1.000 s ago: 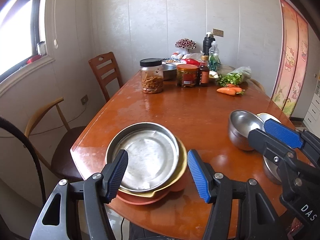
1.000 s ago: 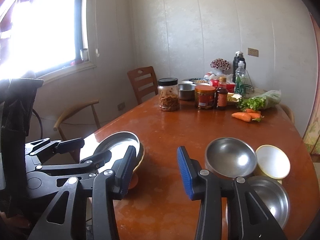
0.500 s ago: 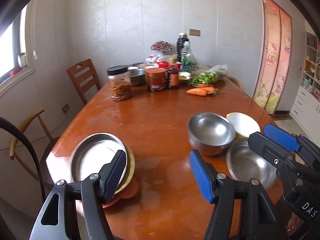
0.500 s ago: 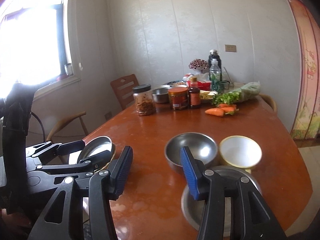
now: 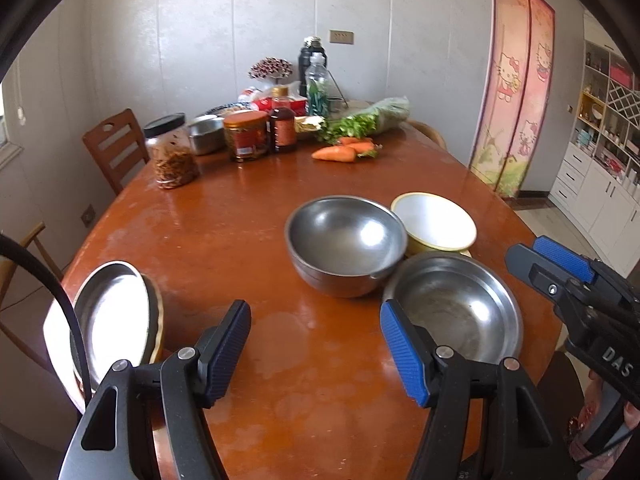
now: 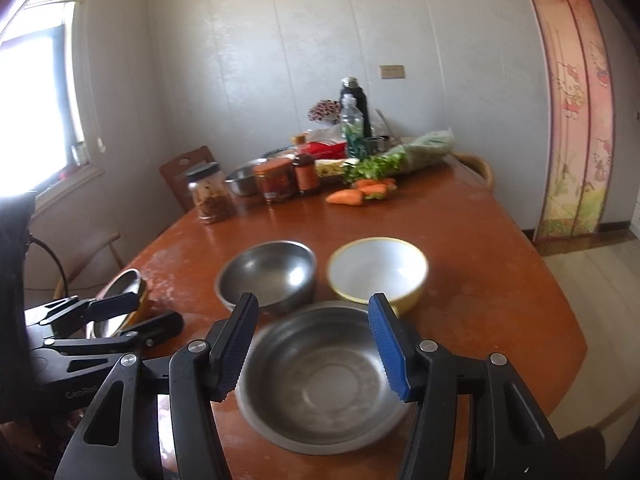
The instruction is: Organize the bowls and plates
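Three bowls cluster at the table's near right: a deep steel bowl (image 5: pixel 344 240), a white bowl with a yellow rim (image 5: pixel 434 220) and a shallow steel bowl (image 5: pixel 452 304). At the near left edge is a stack of plates (image 5: pixel 116 320), steel on top of yellow. My left gripper (image 5: pixel 316 332) is open over bare table between the stack and the bowls, holding nothing. My right gripper (image 6: pixel 314 308) hovers over the near side of the shallow steel bowl (image 6: pixel 320 380). Its jaws are opening and nothing is pressed between them. It also shows at the right (image 5: pixel 560 256).
Jars (image 5: pixel 172 152), bottles, a steel pot, greens and carrots (image 5: pixel 336 153) crowd the far end of the wooden table (image 5: pixel 220 232). Chairs (image 5: pixel 114 148) stand along the left side. The table's near edge lies just below both grippers.
Both grippers have swung right, away from the plate stack and toward the three bowls. The jaws of both stand wider than before, the right one most.
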Tool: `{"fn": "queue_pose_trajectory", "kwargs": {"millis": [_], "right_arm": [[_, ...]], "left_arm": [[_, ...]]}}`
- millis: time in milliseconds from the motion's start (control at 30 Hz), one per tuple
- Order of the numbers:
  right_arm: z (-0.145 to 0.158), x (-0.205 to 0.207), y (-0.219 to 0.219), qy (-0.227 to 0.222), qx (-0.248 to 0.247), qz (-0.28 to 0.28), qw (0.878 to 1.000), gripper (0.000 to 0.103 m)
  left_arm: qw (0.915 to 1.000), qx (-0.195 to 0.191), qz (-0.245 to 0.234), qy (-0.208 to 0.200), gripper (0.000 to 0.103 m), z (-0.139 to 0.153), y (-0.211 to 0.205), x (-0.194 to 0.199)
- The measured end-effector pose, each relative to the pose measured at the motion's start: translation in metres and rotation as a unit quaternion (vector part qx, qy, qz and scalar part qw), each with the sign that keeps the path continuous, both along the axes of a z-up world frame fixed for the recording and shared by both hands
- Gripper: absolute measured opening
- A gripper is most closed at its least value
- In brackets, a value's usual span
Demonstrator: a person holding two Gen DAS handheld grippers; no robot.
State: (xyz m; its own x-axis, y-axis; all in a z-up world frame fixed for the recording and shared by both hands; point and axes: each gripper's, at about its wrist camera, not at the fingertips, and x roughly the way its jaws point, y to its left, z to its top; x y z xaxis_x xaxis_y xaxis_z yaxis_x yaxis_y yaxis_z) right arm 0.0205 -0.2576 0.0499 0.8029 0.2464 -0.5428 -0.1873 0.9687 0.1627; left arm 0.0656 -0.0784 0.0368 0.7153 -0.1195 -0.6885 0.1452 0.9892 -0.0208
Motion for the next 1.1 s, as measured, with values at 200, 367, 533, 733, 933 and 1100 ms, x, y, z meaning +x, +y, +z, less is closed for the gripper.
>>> {"fn": "queue_pose_trajectory", "kwargs": {"millis": [200,367,533,733,933,1100], "right_arm": [[-0.022,0.009,-0.024,0.028,-0.015,-0.023,0.999,0.059],[-0.040,0.018,-0.031,0.057,-0.030,-0.019,0.998,0.059],[-0.057,0.025,-0.035,0.079,-0.044,-0.019,0.996,0.059],[-0.069,0.032,-0.036,0.092,-0.051,-0.018,0.994,0.053],[-0.078,0.037,-0.032,0.102,-0.057,-0.015,0.993,0.036],[-0.079,0.037,-0.027,0.102,-0.065,-0.013,0.993,0.031]], "left_arm": [[0.9997,-0.011,-0.014,0.019,0.067,-0.010,-0.011,0.010],[0.9987,-0.017,-0.035,0.035,0.067,-0.022,-0.030,0.022],[0.9975,-0.018,-0.042,0.055,0.067,-0.036,-0.039,0.034],[0.9958,-0.021,-0.047,0.075,0.067,-0.050,-0.045,0.045],[0.9938,-0.029,-0.060,0.090,0.067,-0.062,-0.052,0.050],[0.9925,-0.038,-0.071,0.092,0.067,-0.067,-0.053,0.050]]}}
